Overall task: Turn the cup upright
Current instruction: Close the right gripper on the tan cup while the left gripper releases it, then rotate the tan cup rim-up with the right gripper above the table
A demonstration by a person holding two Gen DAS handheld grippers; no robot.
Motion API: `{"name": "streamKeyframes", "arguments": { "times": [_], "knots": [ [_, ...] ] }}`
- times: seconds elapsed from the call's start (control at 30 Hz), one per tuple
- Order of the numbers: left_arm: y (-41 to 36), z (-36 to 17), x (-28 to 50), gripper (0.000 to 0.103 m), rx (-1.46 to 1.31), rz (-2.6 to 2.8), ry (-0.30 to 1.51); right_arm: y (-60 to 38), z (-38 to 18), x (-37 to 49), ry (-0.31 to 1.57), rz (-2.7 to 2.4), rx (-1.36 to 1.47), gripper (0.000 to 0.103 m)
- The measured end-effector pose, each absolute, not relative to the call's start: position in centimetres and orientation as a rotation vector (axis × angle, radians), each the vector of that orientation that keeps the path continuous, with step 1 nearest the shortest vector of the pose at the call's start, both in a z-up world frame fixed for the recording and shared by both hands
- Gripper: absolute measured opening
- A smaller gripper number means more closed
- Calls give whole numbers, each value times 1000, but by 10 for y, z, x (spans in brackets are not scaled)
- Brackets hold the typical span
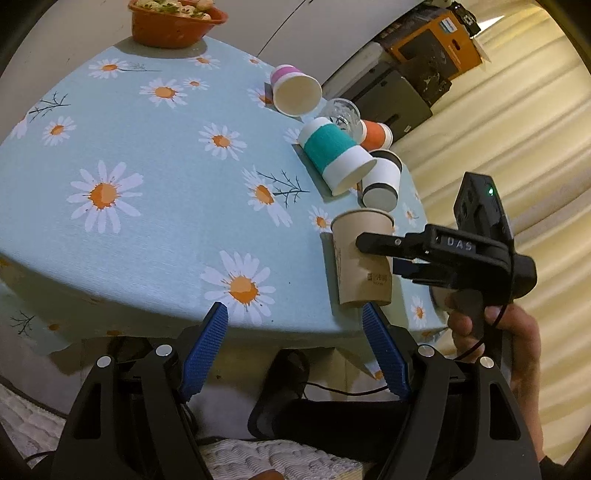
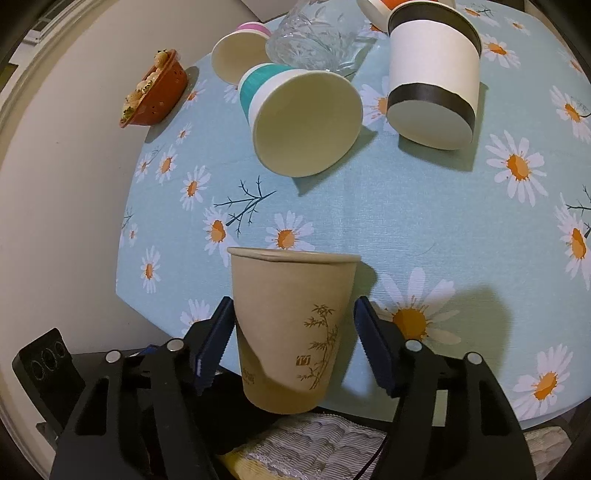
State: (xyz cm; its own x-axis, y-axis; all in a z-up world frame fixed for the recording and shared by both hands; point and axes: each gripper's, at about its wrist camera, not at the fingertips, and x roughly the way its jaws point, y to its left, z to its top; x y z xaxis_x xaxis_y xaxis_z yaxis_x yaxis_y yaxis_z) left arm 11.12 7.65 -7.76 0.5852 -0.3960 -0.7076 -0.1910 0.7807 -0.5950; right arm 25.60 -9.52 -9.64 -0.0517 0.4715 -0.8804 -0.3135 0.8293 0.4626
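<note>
Paper cups: five — brown [image 2: 291,332], teal-banded [image 2: 295,118], black-banded [image 2: 432,74], pink-banded [image 1: 291,90], orange-banded [image 1: 376,134]
Glass tumblers: one [image 2: 314,37]
Red bowls: one [image 1: 173,22]
Grippers: two, left gripper [image 1: 295,332], right gripper [image 2: 291,328]

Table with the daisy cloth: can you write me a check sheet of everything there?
Surface: daisy tablecloth, flat.
Job's things: brown bamboo-print paper cup, upright near the edge.
Clutter: teal-banded cup, pink-banded cup, black-banded cup and orange cup on their sides; cut glass; orange bowl of food.
Grippers: left gripper open, empty; right gripper fingers either side of the brown cup, grip unclear.
Cables: black cable by the right hand.
Surroundings: curtain, cardboard box.
</note>
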Motion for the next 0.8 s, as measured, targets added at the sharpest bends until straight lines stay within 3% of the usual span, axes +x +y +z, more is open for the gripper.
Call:
{"name": "streamKeyframes", "arguments": {
  "times": [0.37,0.8],
  "knots": [
    [84,-78,108,74,-716,-142,931,-92,-64,249,1396,639,81,61],
    [106,-74,105,74,-805,-162,827,-103,-10,199,924,620,19,61]
  ]
}}
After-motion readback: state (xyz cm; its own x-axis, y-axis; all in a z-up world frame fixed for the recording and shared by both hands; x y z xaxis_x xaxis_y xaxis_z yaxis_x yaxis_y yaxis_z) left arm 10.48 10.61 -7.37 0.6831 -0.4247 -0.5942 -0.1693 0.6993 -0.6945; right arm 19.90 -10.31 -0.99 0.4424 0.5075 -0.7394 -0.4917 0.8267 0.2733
